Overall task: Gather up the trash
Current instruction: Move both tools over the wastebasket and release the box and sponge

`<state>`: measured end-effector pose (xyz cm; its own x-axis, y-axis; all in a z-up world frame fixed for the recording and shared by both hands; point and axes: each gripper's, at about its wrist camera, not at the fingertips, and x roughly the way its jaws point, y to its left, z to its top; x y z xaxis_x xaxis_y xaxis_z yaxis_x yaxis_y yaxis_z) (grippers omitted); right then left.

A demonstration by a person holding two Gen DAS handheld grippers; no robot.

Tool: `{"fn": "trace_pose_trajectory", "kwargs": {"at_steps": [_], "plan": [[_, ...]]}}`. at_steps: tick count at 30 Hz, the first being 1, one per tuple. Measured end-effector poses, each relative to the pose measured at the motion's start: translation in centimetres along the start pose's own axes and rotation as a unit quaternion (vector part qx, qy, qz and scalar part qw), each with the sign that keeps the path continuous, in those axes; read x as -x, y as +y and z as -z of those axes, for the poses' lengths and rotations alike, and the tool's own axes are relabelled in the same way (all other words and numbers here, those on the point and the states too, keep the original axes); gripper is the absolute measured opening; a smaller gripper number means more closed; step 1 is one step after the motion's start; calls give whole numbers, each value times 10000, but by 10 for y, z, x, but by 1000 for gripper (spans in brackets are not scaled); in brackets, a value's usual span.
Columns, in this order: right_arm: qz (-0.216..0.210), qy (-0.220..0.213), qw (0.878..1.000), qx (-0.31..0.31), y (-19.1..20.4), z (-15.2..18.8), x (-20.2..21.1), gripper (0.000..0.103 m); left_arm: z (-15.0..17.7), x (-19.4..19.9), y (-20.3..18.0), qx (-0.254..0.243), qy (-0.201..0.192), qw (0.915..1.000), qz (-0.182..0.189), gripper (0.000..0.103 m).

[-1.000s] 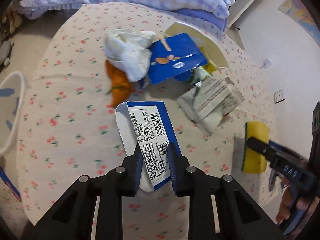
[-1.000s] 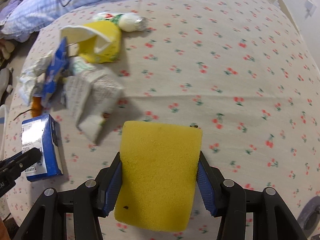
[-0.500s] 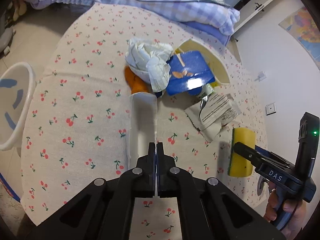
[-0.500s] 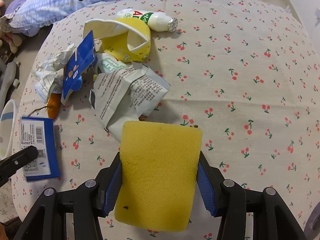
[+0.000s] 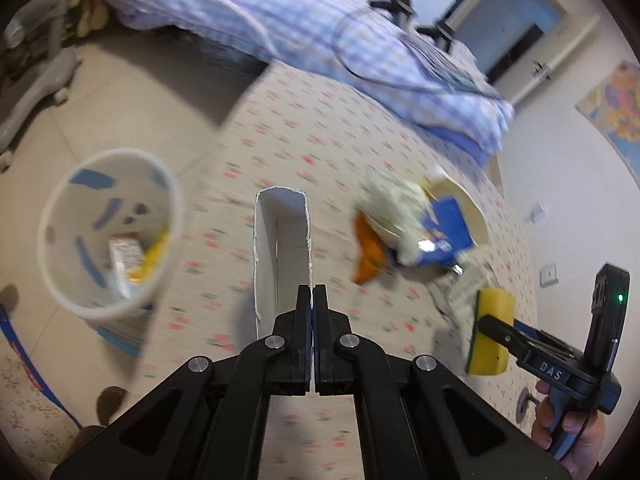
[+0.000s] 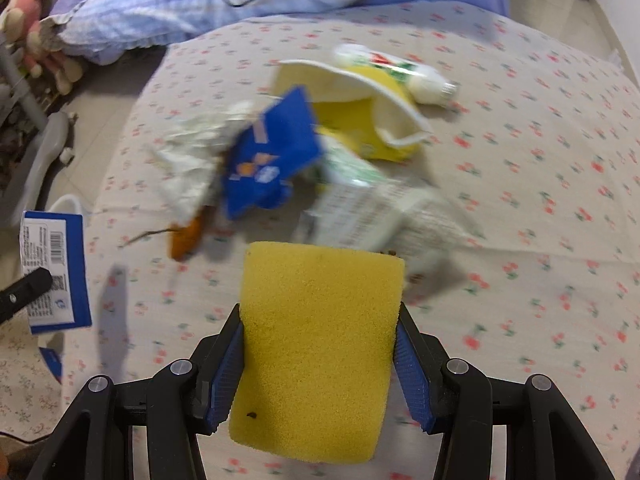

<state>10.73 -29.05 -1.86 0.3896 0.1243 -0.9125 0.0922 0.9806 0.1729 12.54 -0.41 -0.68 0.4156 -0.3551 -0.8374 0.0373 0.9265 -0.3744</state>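
Note:
My left gripper (image 5: pixel 312 294) is shut on a blue and white carton (image 5: pixel 282 256), held edge-on above the table's left side; the carton also shows in the right wrist view (image 6: pixel 56 272). A white trash bin (image 5: pixel 108 232) with wrappers inside stands on the floor to its left. My right gripper (image 6: pixel 320 332) is shut on a yellow sponge (image 6: pixel 316 344), just in front of the trash pile: a blue packet (image 6: pixel 268 160), crumpled tissue (image 6: pixel 188 160), orange peel (image 6: pixel 186 238), a grey printed wrapper (image 6: pixel 372 212), a yellow cup (image 6: pixel 360 120) and a small bottle (image 6: pixel 400 72).
The round table has a cherry-print cloth (image 6: pixel 520 200). A bed with a checked blue quilt (image 5: pixel 320 40) stands behind it. A grey chair base (image 5: pixel 36 84) is on the floor at far left. A white wall (image 5: pixel 580 160) is to the right.
My left gripper has lifted the carton off the table and swung left toward the bin. The right gripper with the sponge has moved closer to the trash pile.

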Motion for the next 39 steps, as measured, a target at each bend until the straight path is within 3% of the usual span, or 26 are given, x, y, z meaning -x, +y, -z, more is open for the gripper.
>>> {"fn": "trace_pose_trajectory", "kwargs": {"at_steps": [11, 19, 22, 24, 25, 26, 39], "plan": [[-380, 22, 9981, 490, 83, -12, -22, 59, -21, 18, 104, 522, -312, 9970, -470, 0], [-541, 5, 9952, 816, 141, -17, -46, 59, -30, 11, 142, 570, -424, 9956, -612, 0], [-570, 5, 9941, 921, 159, -17, -56, 59, -33, 9, 148, 601, -267, 9959, -625, 2], [-590, 19, 9937, 958, 166, -17, -61, 59, -32, 9, 152, 586, -212, 9953, -745, 19], [-608, 26, 9934, 969, 169, -18, -64, 59, -31, 10, 154, 577, -191, 9950, -795, 47], [-622, 27, 9933, 976, 172, -18, -66, 59, -30, 12, 157, 605, -224, 9941, -871, 68], [-953, -110, 9871, 1284, 238, -28, -92, 59, -12, 37, 198, 414, -276, 9788, -1988, 89]]}}
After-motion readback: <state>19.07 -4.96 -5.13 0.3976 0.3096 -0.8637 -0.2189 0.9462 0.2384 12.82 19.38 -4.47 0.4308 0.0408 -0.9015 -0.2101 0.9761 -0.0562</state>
